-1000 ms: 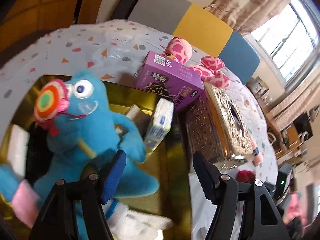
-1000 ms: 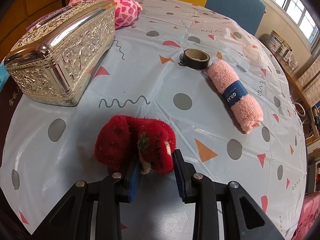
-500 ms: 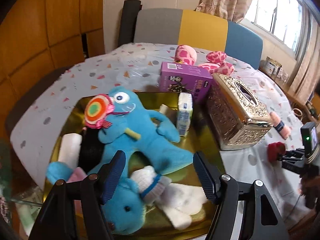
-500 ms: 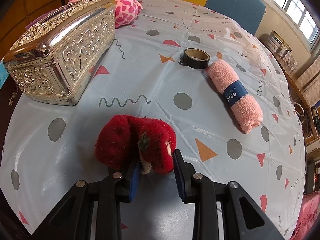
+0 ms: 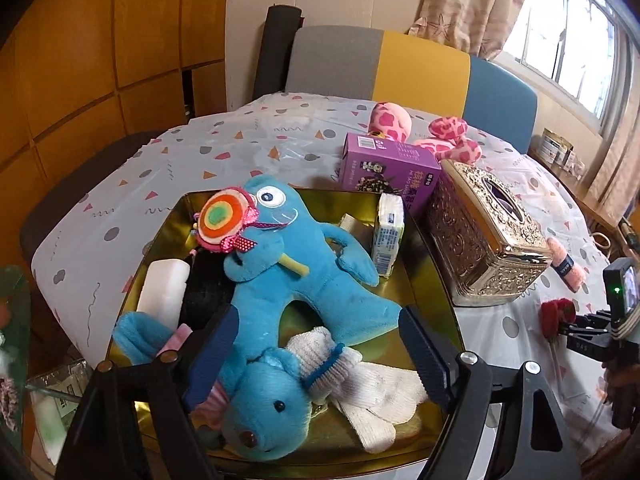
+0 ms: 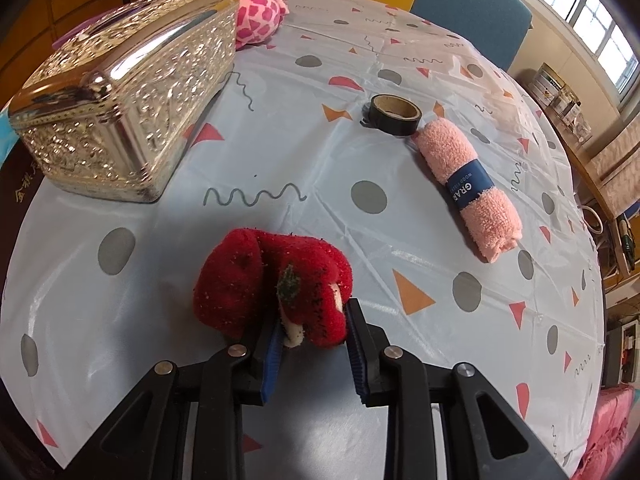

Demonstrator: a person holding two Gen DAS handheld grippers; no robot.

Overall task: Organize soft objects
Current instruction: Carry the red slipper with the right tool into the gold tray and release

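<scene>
Right hand-held gripper (image 6: 314, 330): clenched on red plush (image 6: 272, 284), counter (image 6: 280, 152). Left hand-held gripper (image 5: 320, 350): released, just widened, above blue plush (image 5: 296, 276) in gold tray (image 5: 424, 280).

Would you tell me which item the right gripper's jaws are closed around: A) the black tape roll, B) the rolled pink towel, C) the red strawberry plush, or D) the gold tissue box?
C: the right gripper pinches the red strawberry plush between its blue pads.

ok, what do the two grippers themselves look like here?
Both look alike: the left gripper and right gripper have black plastic frames with triangular cut-outs, silver pivot screws, and two fingers faced with ribbed dark-blue pads. No cables or sleeves show. The right unit, seen from the left wrist, carries a green indicator light.
</scene>
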